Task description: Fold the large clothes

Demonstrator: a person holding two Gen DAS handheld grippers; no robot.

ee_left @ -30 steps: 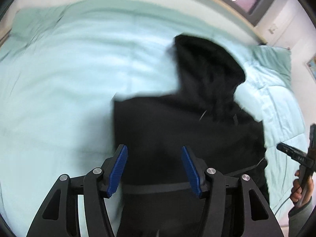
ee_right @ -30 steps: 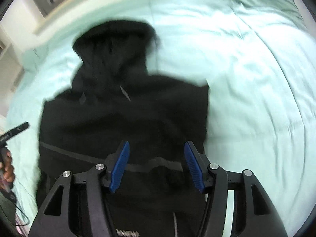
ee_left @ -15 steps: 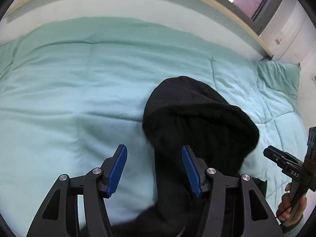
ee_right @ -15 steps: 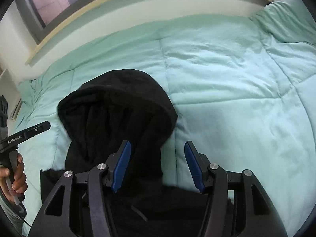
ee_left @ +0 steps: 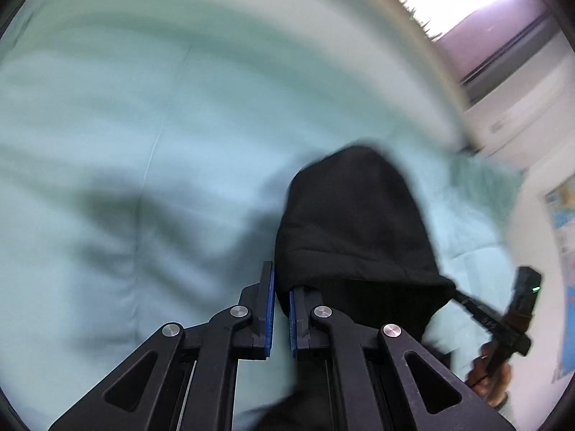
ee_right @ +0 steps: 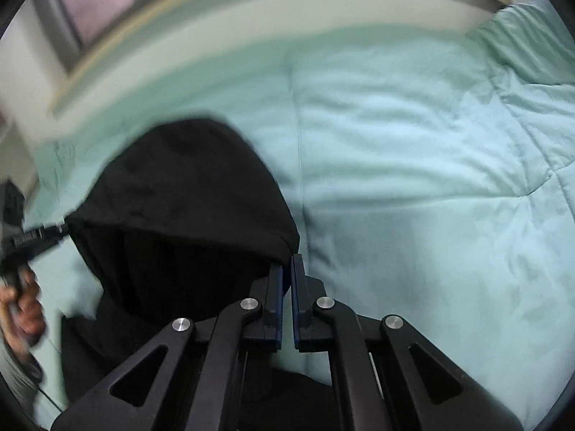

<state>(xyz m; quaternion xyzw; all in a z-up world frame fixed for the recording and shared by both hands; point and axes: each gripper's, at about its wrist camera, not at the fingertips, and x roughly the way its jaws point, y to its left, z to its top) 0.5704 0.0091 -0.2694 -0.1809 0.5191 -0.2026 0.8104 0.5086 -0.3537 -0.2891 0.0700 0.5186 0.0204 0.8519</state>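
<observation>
A black hoodie lies on a mint green bed. Its hood (ee_left: 354, 222) is at centre right in the left wrist view and centre left in the right wrist view (ee_right: 187, 194). My left gripper (ee_left: 281, 280) is shut on the hood's left edge, at its opening. My right gripper (ee_right: 286, 264) is shut on the hood's right edge. The hood opening stands up slightly between the two grips. The hoodie's body (ee_right: 118, 327) runs down under the grippers and is mostly hidden.
The green quilted duvet (ee_right: 413, 165) covers the whole bed. A pale wall and window (ee_left: 463, 3) are behind the bed. A bunched green pillow or quilt fold (ee_right: 532, 39) lies at the far right. The other gripper's handle and hand show at each view's edge (ee_left: 503, 327).
Both grippers have moved forward from the hoodie's body to the hood and have closed on its two side edges. Both were open in the earlier frames.
</observation>
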